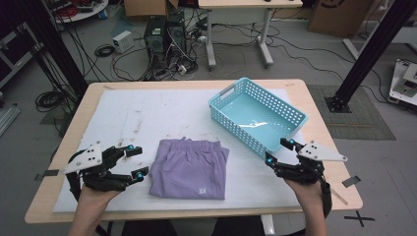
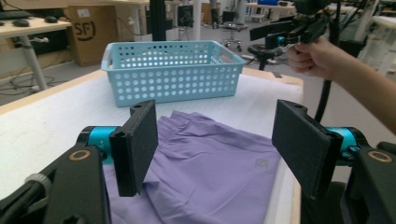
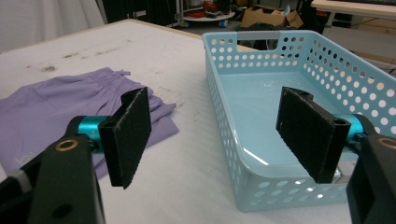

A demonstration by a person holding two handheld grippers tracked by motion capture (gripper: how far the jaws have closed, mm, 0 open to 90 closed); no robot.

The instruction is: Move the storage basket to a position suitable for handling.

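- On the table (image 1: 305, 98), a white mat (image 1: 147, 113) is covering most of the top, scuffed with dark marks toward its far side.
- Toward the far right of that mat, a light blue basket (image 1: 290, 115) with holes in its walls is sitting at an angle, nothing inside it.
- Near the front edge, between the two hands, a pair of purple shorts (image 1: 191, 169) is lying folded flat, waistband pointing away from the person and a small white logo near the front hem; it is lying apart from the basket.
- At the left, the left gripper (image 1: 138, 162) is hovering just beside the shorts' left edge, its jaws standing wide apart with nothing between them; in the left gripper view (image 2: 215, 144) the shorts are lying below and beyond the pads, untouched.
- At the right, the right gripper (image 1: 279, 151) is hanging by the basket's near corner, jaws likewise spread and gripping nothing; in the right gripper view (image 3: 224, 135) the basket's near wall is showing between the pads.
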